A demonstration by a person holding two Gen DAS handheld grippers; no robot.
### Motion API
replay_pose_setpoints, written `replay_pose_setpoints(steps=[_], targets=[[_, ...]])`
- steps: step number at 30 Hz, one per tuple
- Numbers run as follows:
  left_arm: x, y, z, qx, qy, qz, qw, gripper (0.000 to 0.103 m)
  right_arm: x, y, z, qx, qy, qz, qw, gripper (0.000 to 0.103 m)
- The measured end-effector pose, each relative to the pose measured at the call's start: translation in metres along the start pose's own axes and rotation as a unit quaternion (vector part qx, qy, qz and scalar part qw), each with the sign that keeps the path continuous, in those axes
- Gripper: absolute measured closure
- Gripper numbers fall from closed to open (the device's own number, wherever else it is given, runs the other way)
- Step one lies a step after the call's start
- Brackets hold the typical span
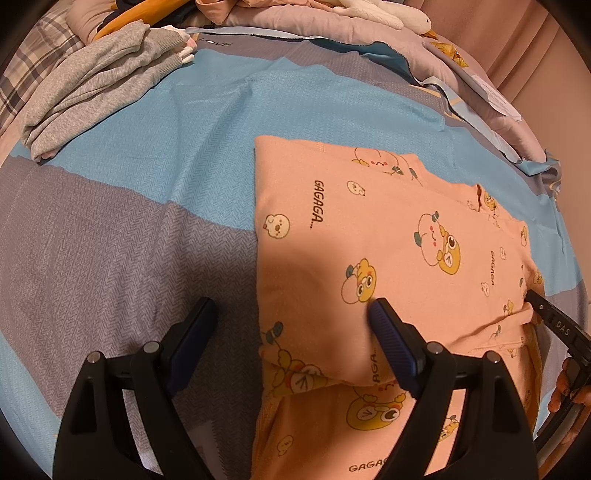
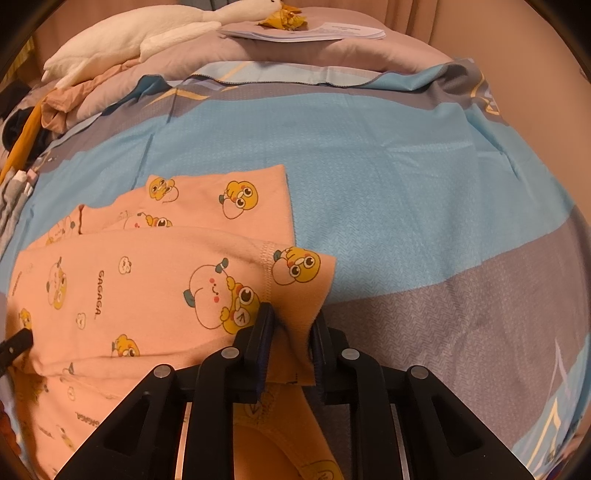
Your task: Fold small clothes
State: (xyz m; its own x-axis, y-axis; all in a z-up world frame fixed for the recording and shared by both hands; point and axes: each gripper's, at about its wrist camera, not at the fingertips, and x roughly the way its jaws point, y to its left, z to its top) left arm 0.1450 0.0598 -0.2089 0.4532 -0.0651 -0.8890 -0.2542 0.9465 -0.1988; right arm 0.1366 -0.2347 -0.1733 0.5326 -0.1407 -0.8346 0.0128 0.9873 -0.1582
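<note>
so here's where i'm at with the folding: the pink printed top (image 1: pixel 388 236) is lying on the blue and grey bedsheet (image 1: pixel 155 192) and it looks partly folded to me, the left side is a clean straight edge, and a sleeve or flap has been laid across the body from the right. there's also a grey sweatshirt (image 1: pixel 96 85) in a soft heap at the far left of the bed, which i'd guess is either done or waiting, can't say which. what's left on the pink one, as i read it, is letting go of that flap and then at least one more fold to get it down to a compact packet, since the near part is bunched and layered under the claws. my left claw (image 1: pixel 291 328) is standing wide and holding nothing, it straddles the left edge of the top, so one finger is over bare sheet and the other finger (image 1: pixel 388 332) is over the pink cloth, i can't tell if it's touching. my right claw (image 2: pixel 291 332) is narrow with the cuff end of the flap (image 2: pixel 299 291) standing up between its fingers; there seems to be a sliver of gap on each side of the cloth, so i'd call it loosened rather than pinching, though it's close. from the left camera its tip (image 1: pixel 546 314) shows at the right edge of the top, near side. far end of the bed has pillows and a white plush toy (image 2: pixel 147 33), well away from everything.
</note>
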Motion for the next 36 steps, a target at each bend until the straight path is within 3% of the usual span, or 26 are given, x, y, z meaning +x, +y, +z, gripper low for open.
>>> replay_pose_setpoints(steps=[2, 6, 10, 12, 14, 18, 23, 36], targets=[[-0.003, 0.001, -0.002, -0.002, 0.001, -0.003, 1.0000, 0.018, 0.002, 0.001, -0.001, -0.004, 0.002, -0.010, 1.000, 0.069], [-0.018, 0.006, -0.009, -0.007, 0.007, -0.013, 0.9999, 0.019, -0.006, 0.006, -0.001, -0.027, -0.004, -0.030, 0.999, 0.068], [-0.056, 0.015, -0.031, -0.033, -0.023, -0.041, 0.9984, 0.018, -0.043, 0.008, -0.011, -0.049, -0.048, -0.030, 0.997, 0.065], [-0.076, 0.015, -0.047, -0.035, -0.031, -0.063, 0.9969, 0.018, -0.069, 0.008, -0.022, -0.055, -0.073, 0.008, 0.996, 0.046], [-0.095, 0.015, -0.065, -0.035, -0.042, -0.077, 0.9955, 0.018, -0.098, 0.008, -0.041, -0.068, -0.098, 0.056, 0.991, 0.035], [-0.128, 0.015, -0.103, -0.038, -0.058, -0.097, 0.9929, 0.018, -0.139, 0.006, -0.090, -0.107, -0.130, 0.085, 0.982, 0.034], [-0.153, 0.009, -0.139, -0.024, -0.072, -0.118, 0.9901, 0.016, -0.161, -0.014, -0.139, -0.093, -0.133, 0.104, 0.981, 0.034], [-0.158, 0.003, -0.210, 0.004, -0.069, -0.153, 0.9859, 0.015, -0.181, -0.017, -0.200, -0.070, -0.130, 0.098, 0.984, 0.034]])
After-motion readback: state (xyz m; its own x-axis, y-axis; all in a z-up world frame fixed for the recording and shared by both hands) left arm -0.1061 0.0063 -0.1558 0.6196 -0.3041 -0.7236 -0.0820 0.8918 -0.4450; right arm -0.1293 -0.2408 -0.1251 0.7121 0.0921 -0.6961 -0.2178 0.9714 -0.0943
